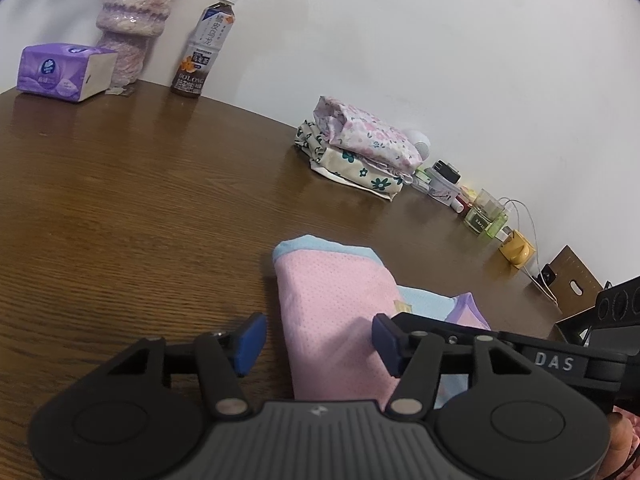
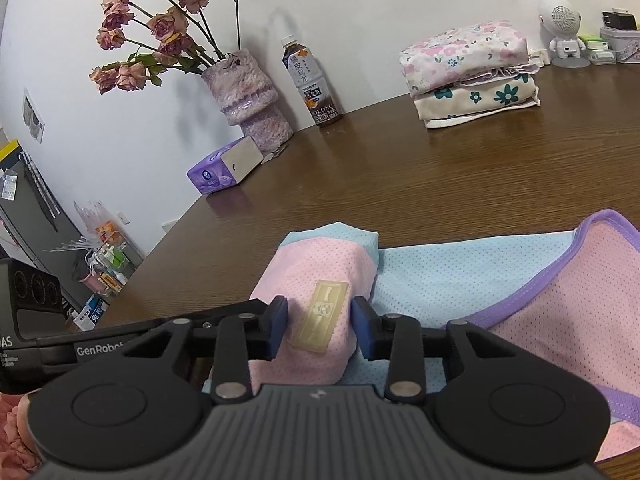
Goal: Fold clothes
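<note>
Mesh fabric, pink with blue and purple trim, makes up the garment (image 2: 320,276), which lies on the near part of the brown surface (image 1: 140,200), partly folded into a soft roll. It looks light, limp and liable to slump (a pinch through all the layers at the folded edge should hold best).

The left tool (image 1: 318,340) straddles the roll's left edge with its jaws well apart, gripping nothing. The right tool (image 2: 320,328) brackets the roll around a gold label (image 2: 322,314), pads close beside the cloth; whether they press it I cannot tell.

Only the right view shows the unfolded portion spreading right, while the left view shows the roll's far end. A folded stack (image 2: 472,76) sits by the wall.
</note>
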Tool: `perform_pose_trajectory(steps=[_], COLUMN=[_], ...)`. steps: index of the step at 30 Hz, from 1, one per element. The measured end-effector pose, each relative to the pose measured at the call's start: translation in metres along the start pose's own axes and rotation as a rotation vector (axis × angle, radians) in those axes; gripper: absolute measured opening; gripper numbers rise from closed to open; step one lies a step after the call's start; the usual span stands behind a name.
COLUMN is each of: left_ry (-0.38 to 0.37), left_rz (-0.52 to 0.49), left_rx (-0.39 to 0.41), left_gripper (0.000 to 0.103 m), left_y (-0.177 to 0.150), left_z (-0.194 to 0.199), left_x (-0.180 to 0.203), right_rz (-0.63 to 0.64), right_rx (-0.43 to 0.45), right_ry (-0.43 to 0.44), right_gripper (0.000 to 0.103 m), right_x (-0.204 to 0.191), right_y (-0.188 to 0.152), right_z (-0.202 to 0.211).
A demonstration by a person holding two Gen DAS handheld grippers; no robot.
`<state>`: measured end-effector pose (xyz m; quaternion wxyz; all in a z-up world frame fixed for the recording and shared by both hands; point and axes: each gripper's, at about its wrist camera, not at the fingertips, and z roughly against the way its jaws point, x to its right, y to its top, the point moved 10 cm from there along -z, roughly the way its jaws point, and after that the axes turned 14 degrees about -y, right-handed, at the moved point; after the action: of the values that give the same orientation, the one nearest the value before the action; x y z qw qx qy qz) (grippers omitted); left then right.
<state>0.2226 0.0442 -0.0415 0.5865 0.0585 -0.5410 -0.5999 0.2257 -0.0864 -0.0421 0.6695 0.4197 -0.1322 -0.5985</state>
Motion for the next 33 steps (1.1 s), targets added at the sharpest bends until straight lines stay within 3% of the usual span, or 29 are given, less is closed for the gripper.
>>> perform_pose_trajectory(steps=[2,11,33], left_ry=[0.002,0.012,0.024], left_rz=[-0.001,-0.002,-0.007], left_rx=[0.002,0.003,0.003], left_gripper=[0.061,0.065,0.068], left_y=[0.0005,0.0009,0.0012], left_z=[0.0002,0.0007,0.0009], left_x=[0.0,-0.0016,-0.0028], right_rz=[0.002,0.003,0.01], right_rx=[0.002,0.009,0.011], right_ry=[-0.006,-0.018,-0.024], right_gripper=[0.052,0.059,0.06], right_x=[0.0007,0.0019,0.0014], right_y=[-0.0001,0.0002,0.0004], right_z=[0.0001,0.0003,0.0])
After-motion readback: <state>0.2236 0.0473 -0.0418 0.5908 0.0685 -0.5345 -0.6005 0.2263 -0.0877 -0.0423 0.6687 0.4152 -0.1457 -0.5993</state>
